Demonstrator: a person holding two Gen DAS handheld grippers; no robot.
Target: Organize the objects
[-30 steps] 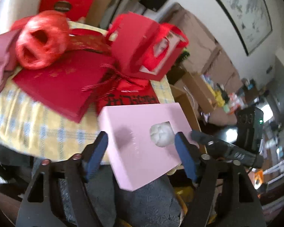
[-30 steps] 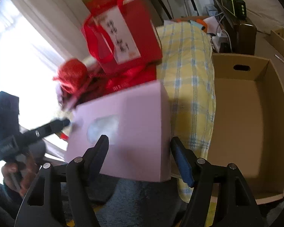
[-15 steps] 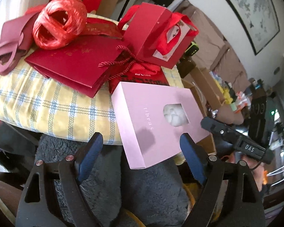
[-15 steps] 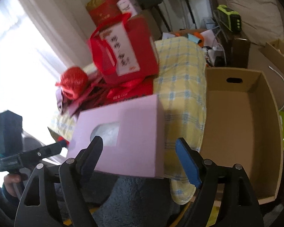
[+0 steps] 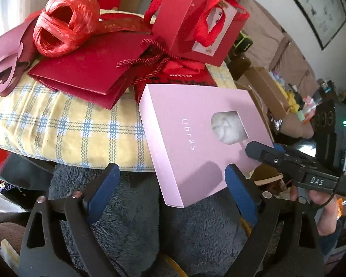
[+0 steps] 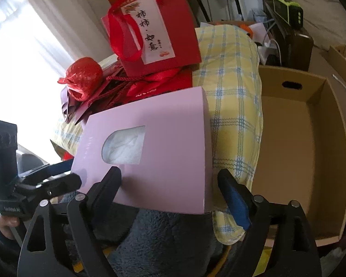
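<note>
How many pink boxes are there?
1. The pink box lies at the near edge of the checked yellow cloth, in front of the red bags, between the two open claws. Others could be hidden under the pile.

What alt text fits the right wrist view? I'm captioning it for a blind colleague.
A pink box with a window lies at the edge of a yellow plaid cloth, between the open fingers of the right gripper. Behind it stand a red gift bag and red twine ball; an open cardboard box sits at right.
</note>
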